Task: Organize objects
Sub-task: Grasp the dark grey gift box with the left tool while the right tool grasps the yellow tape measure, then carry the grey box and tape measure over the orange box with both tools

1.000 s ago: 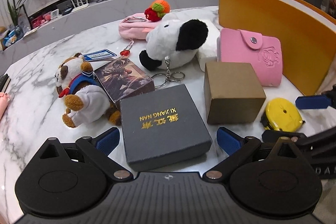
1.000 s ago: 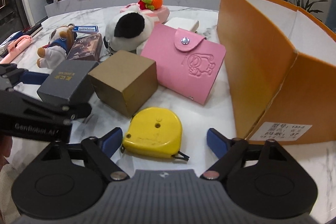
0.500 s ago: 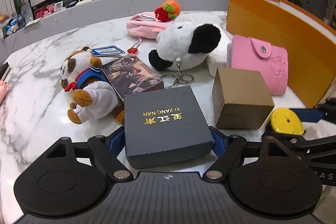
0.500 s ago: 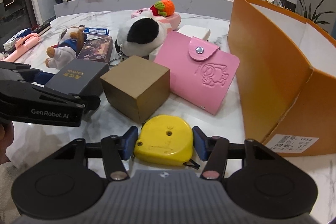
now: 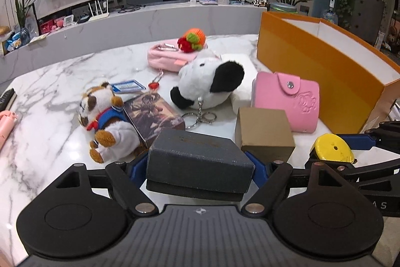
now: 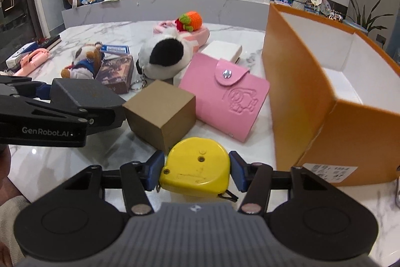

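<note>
My left gripper [image 5: 198,164] pinches a dark grey gift box [image 5: 197,157] between its blue pads, jaws still closing a little; the box hangs tilted just above the marble table [image 5: 50,96]. In the right wrist view this grey box [image 6: 82,94] shows at the left, held clear of the tabletop. My right gripper [image 6: 197,169] is shut on a yellow tape measure [image 6: 197,162], pads against both sides. That tape measure [image 5: 333,150] also shows at the right of the left wrist view. An open orange box [image 6: 300,91] stands to the right.
Ahead lie a brown cardboard cube [image 6: 160,111], a pink snap wallet [image 6: 225,101], a black-and-white plush [image 6: 165,56], a bear plush [image 5: 105,121], a picture-printed box [image 5: 152,114], a pink pouch [image 5: 167,59] and a white box [image 6: 222,50].
Both grippers went from open to shut: the left on the grey box, the right on the tape measure. The grey box has since come up off the table and tilted.
</note>
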`<state>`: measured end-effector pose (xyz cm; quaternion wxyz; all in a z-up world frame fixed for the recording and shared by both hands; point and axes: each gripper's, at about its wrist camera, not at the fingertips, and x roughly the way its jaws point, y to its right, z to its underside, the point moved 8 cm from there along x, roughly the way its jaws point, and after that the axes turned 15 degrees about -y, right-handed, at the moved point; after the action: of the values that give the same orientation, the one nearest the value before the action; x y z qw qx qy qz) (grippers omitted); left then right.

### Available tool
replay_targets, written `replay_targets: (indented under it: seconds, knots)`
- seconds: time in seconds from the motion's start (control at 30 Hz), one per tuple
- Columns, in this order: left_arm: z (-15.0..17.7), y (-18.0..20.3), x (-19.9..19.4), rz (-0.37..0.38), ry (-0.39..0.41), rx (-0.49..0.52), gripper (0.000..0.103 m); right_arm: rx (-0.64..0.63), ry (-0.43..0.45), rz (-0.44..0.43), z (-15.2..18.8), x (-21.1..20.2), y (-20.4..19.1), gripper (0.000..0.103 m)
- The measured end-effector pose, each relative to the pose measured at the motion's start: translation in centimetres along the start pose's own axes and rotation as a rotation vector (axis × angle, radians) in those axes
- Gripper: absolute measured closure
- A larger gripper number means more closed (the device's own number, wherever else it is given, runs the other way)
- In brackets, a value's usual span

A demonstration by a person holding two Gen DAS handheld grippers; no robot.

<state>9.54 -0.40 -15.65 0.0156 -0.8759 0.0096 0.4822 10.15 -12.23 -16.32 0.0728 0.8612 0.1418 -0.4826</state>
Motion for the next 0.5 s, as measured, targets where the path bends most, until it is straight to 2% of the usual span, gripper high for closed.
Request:
replay_targets:
  seconds: [0.3, 0.5]
  knots:
    - [-1.4, 0.1, -2.8, -0.017, 0.038, 0.010, 0.011, -0.002, 0.045, -0.002, -0.9, -2.8, 0.3, 0.045]
    - [-3.7, 0.2, -5.5, -0.030, 0.098, 0.029, 0.011, -0.007, 0.091, 0.006, -2.1, -4.9, 0.9, 0.045]
